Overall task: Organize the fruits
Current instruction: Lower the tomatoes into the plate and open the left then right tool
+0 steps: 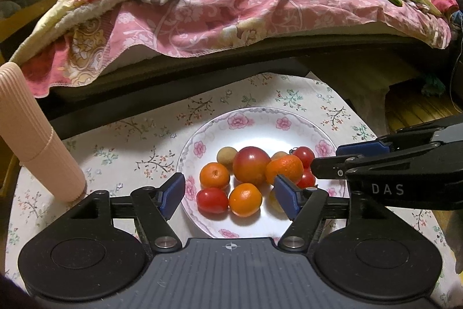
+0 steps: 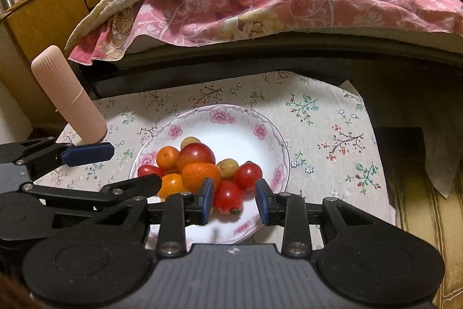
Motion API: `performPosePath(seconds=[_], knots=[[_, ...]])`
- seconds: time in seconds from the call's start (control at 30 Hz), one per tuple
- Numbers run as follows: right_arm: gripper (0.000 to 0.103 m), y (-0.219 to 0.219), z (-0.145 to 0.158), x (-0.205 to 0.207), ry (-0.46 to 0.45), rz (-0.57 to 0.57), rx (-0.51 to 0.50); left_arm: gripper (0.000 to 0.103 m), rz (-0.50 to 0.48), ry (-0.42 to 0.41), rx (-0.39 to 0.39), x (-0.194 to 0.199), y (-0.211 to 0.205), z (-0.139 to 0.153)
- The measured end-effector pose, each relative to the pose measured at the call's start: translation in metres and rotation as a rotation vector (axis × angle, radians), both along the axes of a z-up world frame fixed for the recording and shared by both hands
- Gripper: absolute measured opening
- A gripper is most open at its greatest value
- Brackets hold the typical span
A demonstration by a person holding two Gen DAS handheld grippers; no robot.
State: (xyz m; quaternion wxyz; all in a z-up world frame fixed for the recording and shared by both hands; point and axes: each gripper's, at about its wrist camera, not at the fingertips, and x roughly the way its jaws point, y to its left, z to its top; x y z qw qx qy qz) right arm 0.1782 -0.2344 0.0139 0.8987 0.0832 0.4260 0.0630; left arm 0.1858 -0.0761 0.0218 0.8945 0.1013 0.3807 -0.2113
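A: Fruits status?
B: All piled on the flowered plate (image 2: 262,122) at mid-worktop (image 2: 332,118). Largest first: one red apple (image 2: 196,155), mandarins (image 2: 200,175) around it, small red tomatoes (image 2: 248,175), then pale longans (image 2: 227,167).
A: Tool state?
B: Left tool (image 1: 229,194) spread, empty, over the near mandarins. Right tool (image 2: 235,200) spread, empty, straddling a tomato (image 2: 228,197).
A: Hazards?
B: Probable: round fruit rolls when a neighbour lifts; hard closure bruises tomatoes; both tools crowd one plate and may collide.

The right gripper (image 1: 327,164) is covering part of a red tomato (image 1: 306,178); a yellowish fruit (image 1: 275,200) is hiding behind the left gripper's finger (image 1: 285,197).
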Motion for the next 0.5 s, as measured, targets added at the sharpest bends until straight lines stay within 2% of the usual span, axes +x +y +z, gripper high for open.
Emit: performPosePath(seconds=[0.5], knots=[[0.034,0.004,0.006,-0.024,0.0,-0.019,0.006,0.077,0.007,-0.014,0.02,-0.02,0.002,0.007]])
